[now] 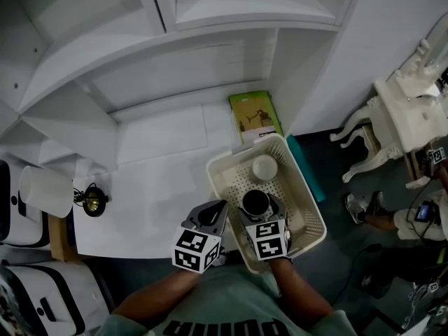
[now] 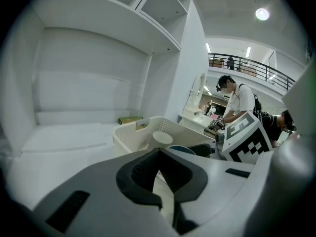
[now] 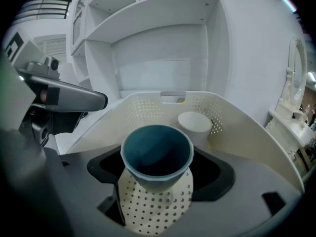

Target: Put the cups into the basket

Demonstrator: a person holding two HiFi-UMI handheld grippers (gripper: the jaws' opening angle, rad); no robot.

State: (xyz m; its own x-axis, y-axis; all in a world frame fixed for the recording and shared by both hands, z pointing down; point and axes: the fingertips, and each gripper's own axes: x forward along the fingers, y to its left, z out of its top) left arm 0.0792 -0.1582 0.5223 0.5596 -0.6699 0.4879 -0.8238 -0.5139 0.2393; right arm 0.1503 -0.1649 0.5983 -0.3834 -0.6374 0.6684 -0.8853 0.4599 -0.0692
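Observation:
A cream perforated basket [image 1: 309, 200] stands at the right end of the white table [image 1: 150, 187]. Inside it, toward the back, sits a white cup [image 1: 264, 166], also seen in the right gripper view [image 3: 194, 122]. My right gripper [image 1: 256, 205] is over the basket's near half, shut on an upright blue cup [image 3: 157, 154] held just above the dotted basket floor [image 3: 148, 211]. My left gripper [image 1: 210, 217] hangs just left of the basket's near corner, jaws together with nothing between them [image 2: 159, 169]. The basket [image 2: 133, 135] shows ahead of it.
A green book [image 1: 255, 115] lies behind the basket against the wall. A small black-and-gold object [image 1: 91, 201] and a white cylinder [image 1: 45, 191] are at the table's left end. White shelves rise above. A white ornate table [image 1: 399, 110] and a person [image 1: 402, 219] are at right.

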